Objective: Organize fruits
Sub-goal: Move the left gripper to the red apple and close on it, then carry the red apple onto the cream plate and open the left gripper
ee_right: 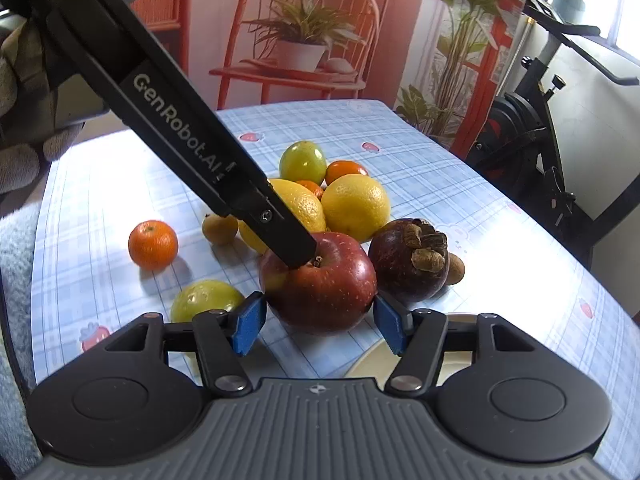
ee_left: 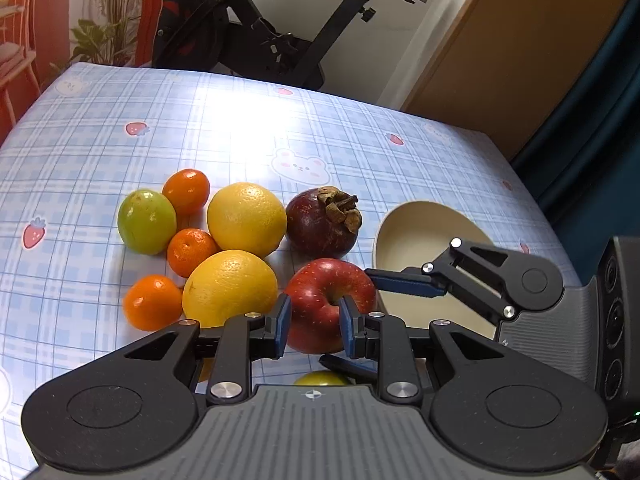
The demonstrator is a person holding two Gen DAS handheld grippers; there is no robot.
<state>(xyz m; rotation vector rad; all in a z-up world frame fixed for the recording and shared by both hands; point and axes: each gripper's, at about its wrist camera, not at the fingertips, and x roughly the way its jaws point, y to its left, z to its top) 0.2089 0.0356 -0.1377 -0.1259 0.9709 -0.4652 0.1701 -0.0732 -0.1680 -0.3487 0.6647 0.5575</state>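
Jaws of the left gripper (ee_left: 314,320) are pressed almost together, and their joined tip rests in the stem hollow on top of the red apple (ee_right: 328,284). I cannot tell whether they pinch the stem or only touch beside it. The right gripper (ee_right: 318,312) has its jaws half wide, one blue pad on each near flank of the apple. The pads reach only the near part of the fruit, short of its widest girth, and I judge that they are not clamped.

The apple sits on the tabletop (ee_left: 240,120) at the near side of the fruit cluster, just beside the cream bowl (ee_left: 420,232), which lies toward the tabletop's right edge in the left wrist view.

Closing from this shallow hold is the main risk. Pads that meet the curve ahead of the girth would likely squeeze the smooth apple forward, out of the grip. It would then roll into the mangosteen (ee_right: 408,260), which stands next to it, or into the yellow citrus (ee_right: 356,212) behind.

The left tip bearing down off-centre could tip the apple or snap the stem. If both grippers lift unevenly, the fruit could twist loose.

A green fruit (ee_right: 206,298) lies just beside the right gripper's left pad, and a sideways slip could knock it toward the near edge.
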